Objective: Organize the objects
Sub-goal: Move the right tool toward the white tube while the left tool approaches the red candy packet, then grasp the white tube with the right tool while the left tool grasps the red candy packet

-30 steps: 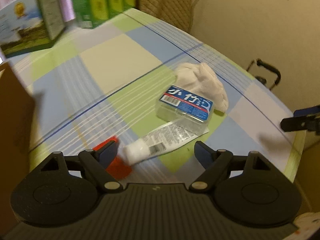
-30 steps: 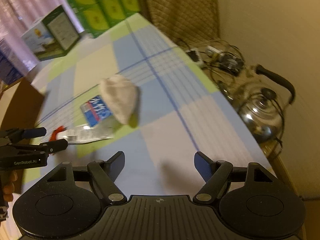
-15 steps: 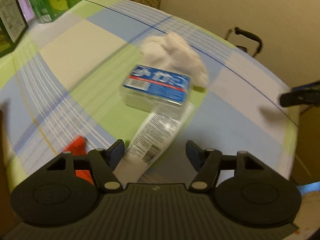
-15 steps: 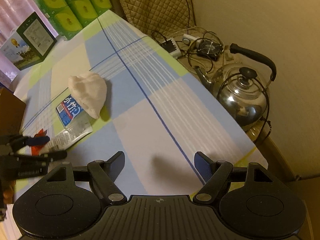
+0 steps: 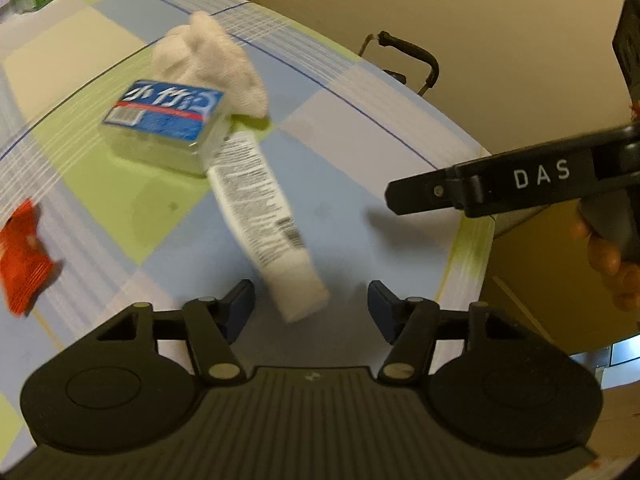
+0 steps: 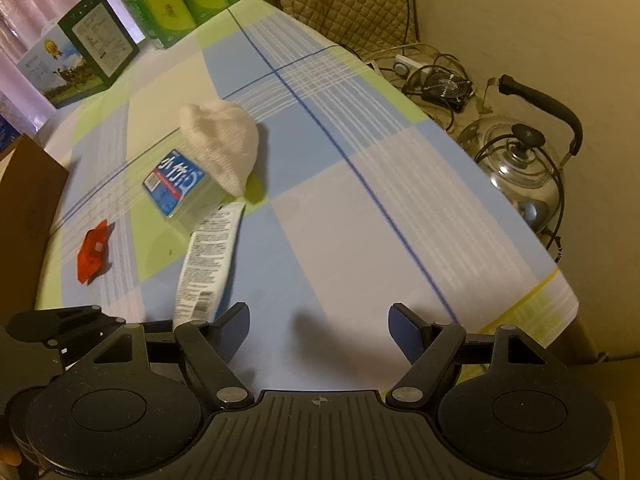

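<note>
Left hand-held gripper (image 5: pixel 311 303) open, white tube (image 5: pixel 262 216) between fingers; right hand-held gripper (image 6: pixel 319 325) open; kettle (image 6: pixel 520 164) only right view.

Dim, warm yellowish light; motion blur, fisheye bending at edges, soft shadows.

Shiny metal kettle (image 6: pixel 520 168), fuzzy white cloth (image 6: pixel 224 140), glossy plastic tube (image 5: pixel 260 216).

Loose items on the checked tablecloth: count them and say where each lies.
4. White cloth farthest back; blue-labelled box in front of it; white tube nearest the grippers; red packet off to the left. The brown box may hide more.
</note>
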`<state>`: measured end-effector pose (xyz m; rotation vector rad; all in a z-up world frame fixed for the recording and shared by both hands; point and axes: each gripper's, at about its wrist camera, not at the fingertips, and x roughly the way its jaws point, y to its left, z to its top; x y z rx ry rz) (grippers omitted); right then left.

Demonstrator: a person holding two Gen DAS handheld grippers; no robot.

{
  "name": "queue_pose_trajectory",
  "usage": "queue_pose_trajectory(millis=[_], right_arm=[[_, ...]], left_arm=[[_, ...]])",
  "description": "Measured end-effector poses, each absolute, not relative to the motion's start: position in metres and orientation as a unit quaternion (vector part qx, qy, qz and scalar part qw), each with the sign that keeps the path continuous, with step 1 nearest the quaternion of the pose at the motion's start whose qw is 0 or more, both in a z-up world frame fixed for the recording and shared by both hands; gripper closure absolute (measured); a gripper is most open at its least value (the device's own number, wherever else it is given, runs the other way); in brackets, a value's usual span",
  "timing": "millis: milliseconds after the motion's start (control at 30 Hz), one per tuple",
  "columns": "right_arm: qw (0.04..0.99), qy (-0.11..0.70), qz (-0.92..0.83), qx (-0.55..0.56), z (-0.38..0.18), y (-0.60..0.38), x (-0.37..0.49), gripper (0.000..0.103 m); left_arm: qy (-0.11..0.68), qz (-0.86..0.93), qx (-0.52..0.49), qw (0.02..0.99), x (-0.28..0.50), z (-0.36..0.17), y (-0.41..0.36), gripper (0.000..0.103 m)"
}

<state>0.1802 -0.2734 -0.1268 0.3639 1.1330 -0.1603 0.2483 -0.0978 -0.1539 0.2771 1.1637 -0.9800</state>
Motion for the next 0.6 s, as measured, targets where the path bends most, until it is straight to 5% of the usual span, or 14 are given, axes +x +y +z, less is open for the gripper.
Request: queue_pose_trajectory(millis=[600], right_arm=[[0.844, 0.522, -0.029, 0.123, -0.159, -0.189, 0.203, 0.030]], left_arm=[[0.514, -0.282, 0.100, 0.804, 0.295, -0.125, 0.018, 0.044]])
